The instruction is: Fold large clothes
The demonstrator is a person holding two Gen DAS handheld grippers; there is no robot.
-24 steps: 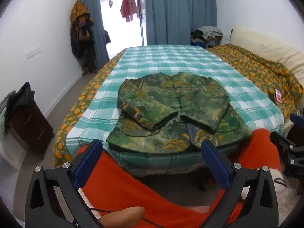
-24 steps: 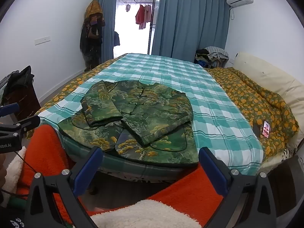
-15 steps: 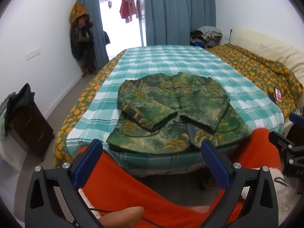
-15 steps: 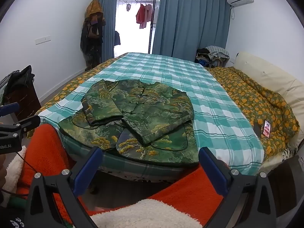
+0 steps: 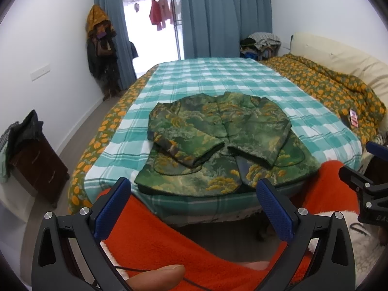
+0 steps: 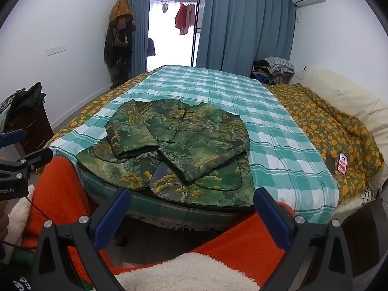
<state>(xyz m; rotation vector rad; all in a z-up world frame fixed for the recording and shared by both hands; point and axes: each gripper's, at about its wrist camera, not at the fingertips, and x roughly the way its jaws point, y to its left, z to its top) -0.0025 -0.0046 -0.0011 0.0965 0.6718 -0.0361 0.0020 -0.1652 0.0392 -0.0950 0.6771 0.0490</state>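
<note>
At the bottom of each wrist view, the black two-finger frame with blue padded tips stands spread wide with nothing between the pads: the left gripper [image 5: 192,195] and the right gripper [image 6: 191,205] are both released, both angled down toward the near edge of the bed and short of it. A fingertip [image 5: 157,276] of the person shows under the left gripper, with a thin black cable running past it. Beneath and between the grippers lies fuzzy orange fabric [image 5: 157,237] with a cream fleecy lining [image 6: 184,274]; whether it is a garment worn by the person or a blanket cannot be told.

Just beyond, a green padded jacket with a yellow and dark-green landscape print [image 5: 218,140] lies flat on the teal-and-white checked sheet [image 5: 218,77], its hem at the near edge of the mattress and its collar pointing away. Both sleeves are folded inward across the front, their cuffs nearly meeting at the middle.

To the right of the sheet sits a bunched green quilt with orange dots [image 6: 322,121], a small red-and-white card [image 6: 342,166] resting on it. On the left stands a dark wooden cabinet [image 5: 38,167] draped with dark clothes. At the far end hang blue curtains [image 6: 242,29] beside a bright doorway.
</note>
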